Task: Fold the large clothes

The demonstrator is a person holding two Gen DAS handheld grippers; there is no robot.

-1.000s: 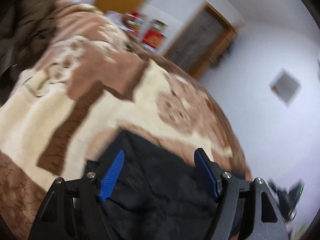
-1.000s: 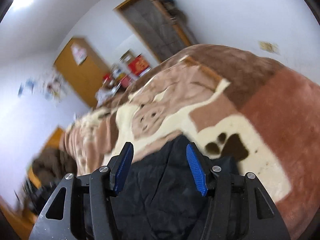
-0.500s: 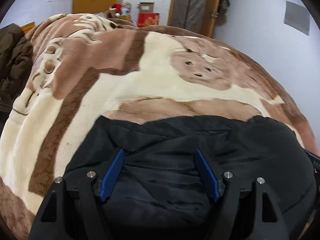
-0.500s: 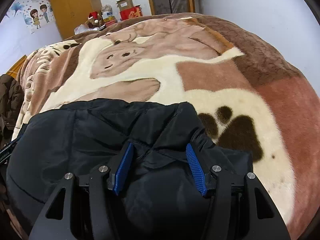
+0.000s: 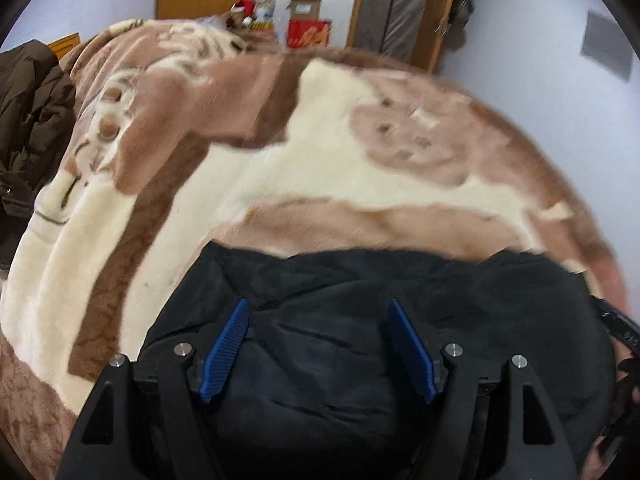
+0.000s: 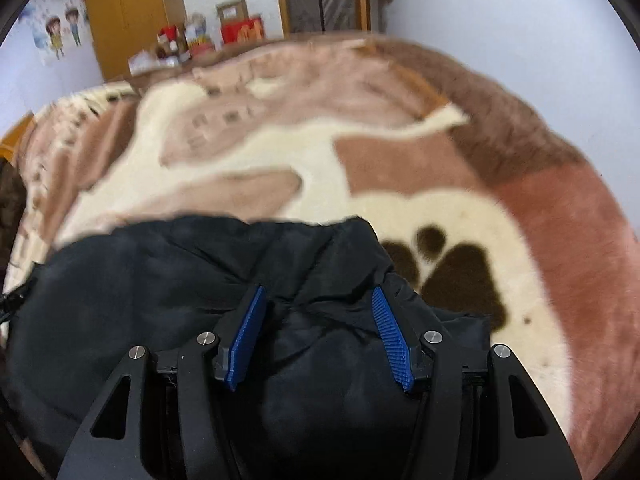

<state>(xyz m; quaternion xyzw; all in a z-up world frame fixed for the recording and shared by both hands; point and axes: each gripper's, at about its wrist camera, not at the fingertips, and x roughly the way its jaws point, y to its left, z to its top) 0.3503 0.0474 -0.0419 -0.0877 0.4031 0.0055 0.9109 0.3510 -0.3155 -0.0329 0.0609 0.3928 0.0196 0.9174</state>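
a: two grippers, both over the same black padded jacket (image 5: 360, 320). the jacket lies on a bed, on a plush blanket (image 5: 304, 176) in cream, tan and brown, bunched at the near edge.

b: and the left gripper (image 5: 318, 344)?

a: its blue fingers (image 5: 226, 354) stand wide apart, and the dark cloth fills the gap between them. whether the pads press on the cloth or only frame it, i cannot tell; no fold is plainly pinched.

b: the right gripper (image 6: 318, 334)?

a: much the same. its fingers (image 6: 390, 338) are spread, with a puckered ridge of the jacket (image 6: 200, 280) rising between them. again i cannot tell whether anything is held.

b: where on the bed does the jacket sit?

a: at the near side, below both cameras. in the right wrist view its far edge runs across the cream part of the blanket, and a dark brown paw print (image 6: 452, 276) lies just beside its right corner. in the left wrist view the far edge meets a tan band of the pattern.

b: anything else around?

a: a brown coat (image 5: 28, 120) heaped at the left of the bed. beyond the bed, a yellow wardrobe (image 6: 128, 16), a red box (image 5: 308, 34) with a cardboard box (image 5: 304, 8) on top, and a door (image 5: 400, 4) with a wooden frame. a cartoon poster (image 6: 60, 32) hangs on the pale wall. at the right edge of the left wrist view a black part shows, too blurred to name.
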